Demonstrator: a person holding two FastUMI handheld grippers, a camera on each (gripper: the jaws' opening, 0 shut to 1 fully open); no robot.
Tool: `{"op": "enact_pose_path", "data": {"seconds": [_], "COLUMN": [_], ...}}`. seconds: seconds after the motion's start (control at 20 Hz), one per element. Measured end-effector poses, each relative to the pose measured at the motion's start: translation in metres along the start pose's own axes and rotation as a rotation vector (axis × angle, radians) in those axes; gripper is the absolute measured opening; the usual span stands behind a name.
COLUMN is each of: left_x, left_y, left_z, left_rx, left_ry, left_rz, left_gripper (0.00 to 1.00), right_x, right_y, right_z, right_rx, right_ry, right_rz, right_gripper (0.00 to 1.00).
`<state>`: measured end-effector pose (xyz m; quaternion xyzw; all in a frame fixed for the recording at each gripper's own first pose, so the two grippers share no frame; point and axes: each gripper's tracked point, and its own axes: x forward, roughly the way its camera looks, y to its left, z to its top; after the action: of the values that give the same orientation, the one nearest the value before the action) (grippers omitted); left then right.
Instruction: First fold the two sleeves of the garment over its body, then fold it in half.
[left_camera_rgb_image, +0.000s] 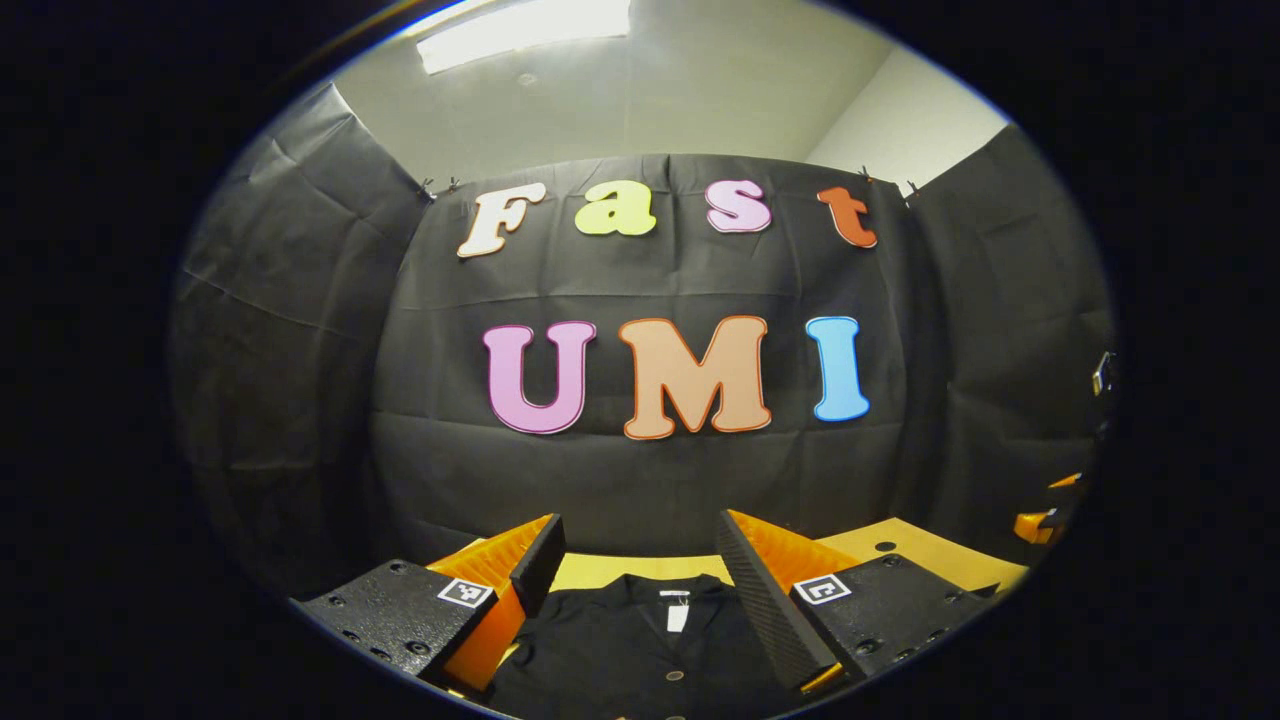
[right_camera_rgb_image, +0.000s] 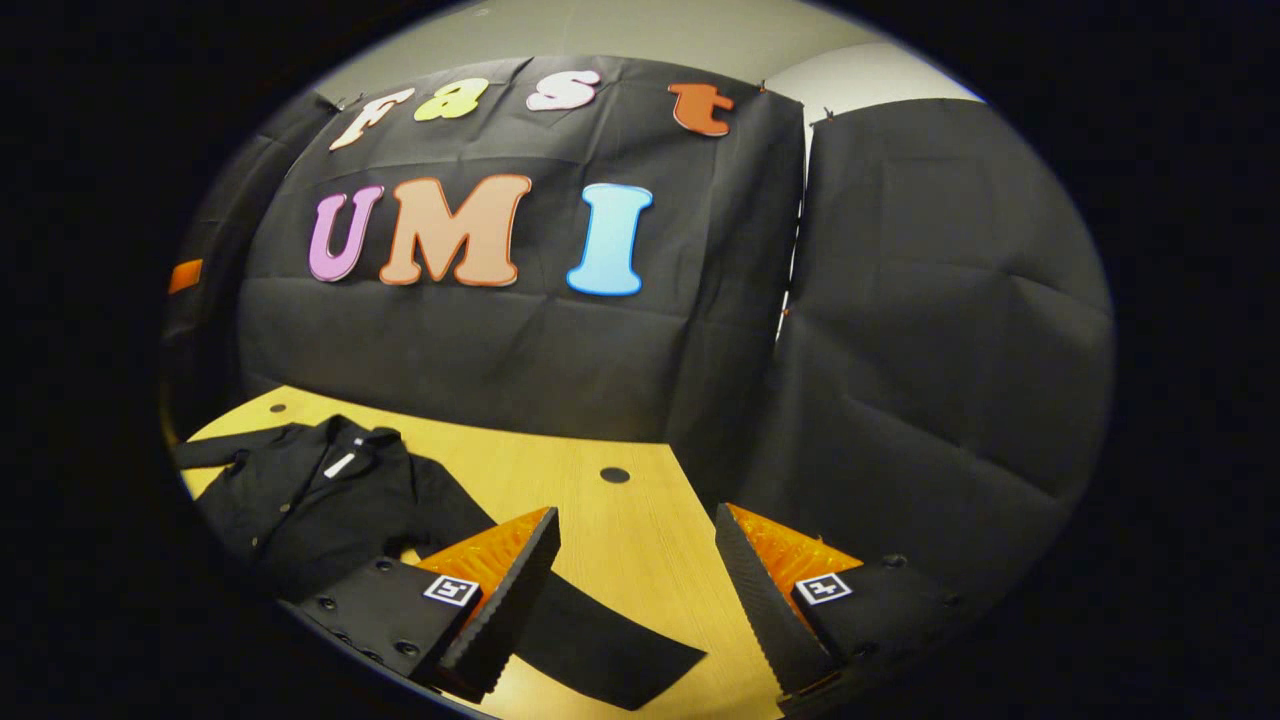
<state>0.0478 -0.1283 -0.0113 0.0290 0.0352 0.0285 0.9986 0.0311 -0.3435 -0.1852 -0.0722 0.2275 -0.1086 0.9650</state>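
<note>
A big wooden table (right_camera_rgb_image: 620, 520) is sitting in front of the black cloth wall (right_camera_rgb_image: 560, 340). It has a small dark round hole (right_camera_rgb_image: 614, 475) in its top.

A black garment (right_camera_rgb_image: 320, 500) is lying flat on the table, toward the left in the right gripper view. Its collar is pointing to the wall, and a little white tag (right_camera_rgb_image: 340, 464) is showing inside the neck. One long sleeve (right_camera_rgb_image: 600, 645) is stretching out across the wood, away from the body.

In the left gripper view, the garment (left_camera_rgb_image: 640, 650) is lying just below the camera, with small buttons down its middle.

The left gripper (left_camera_rgb_image: 640, 575) is hanging over the collar. Its fingers are standing wide apart and holding nothing.

The right gripper (right_camera_rgb_image: 635, 580) is hanging over the sleeve. Its fingers are wide apart too, with nothing between them.
</note>
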Motion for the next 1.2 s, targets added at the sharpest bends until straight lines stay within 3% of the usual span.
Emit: {"op": "enact_pose_path", "data": {"seconds": [0.2,0.5,0.8,1.2], "left_x": [0.005,0.008,0.008,0.015], "left_y": [-0.029,-0.053,-0.056,-0.051], "left_z": [-0.006,-0.015,-0.033,-0.047], "left_rx": [0.017,0.041,0.056,0.07], "left_ry": [0.016,0.042,0.084,0.122], "left_rz": [-0.015,-0.001,0.05,0.112], "left_gripper": [0.93,0.93,0.96,0.93], "right_x": [0.012,0.031,0.042,0.068], "right_y": [-0.014,-0.015,-0.011,-0.006], "right_z": [-0.033,-0.09,-0.154,-0.194], "right_rx": [-0.03,-0.082,-0.17,-0.25], "right_ry": [0.084,0.288,0.541,0.712], "right_rz": [0.045,0.179,0.335,0.426], "right_gripper": [0.99,0.99,1.0,1.0]}}
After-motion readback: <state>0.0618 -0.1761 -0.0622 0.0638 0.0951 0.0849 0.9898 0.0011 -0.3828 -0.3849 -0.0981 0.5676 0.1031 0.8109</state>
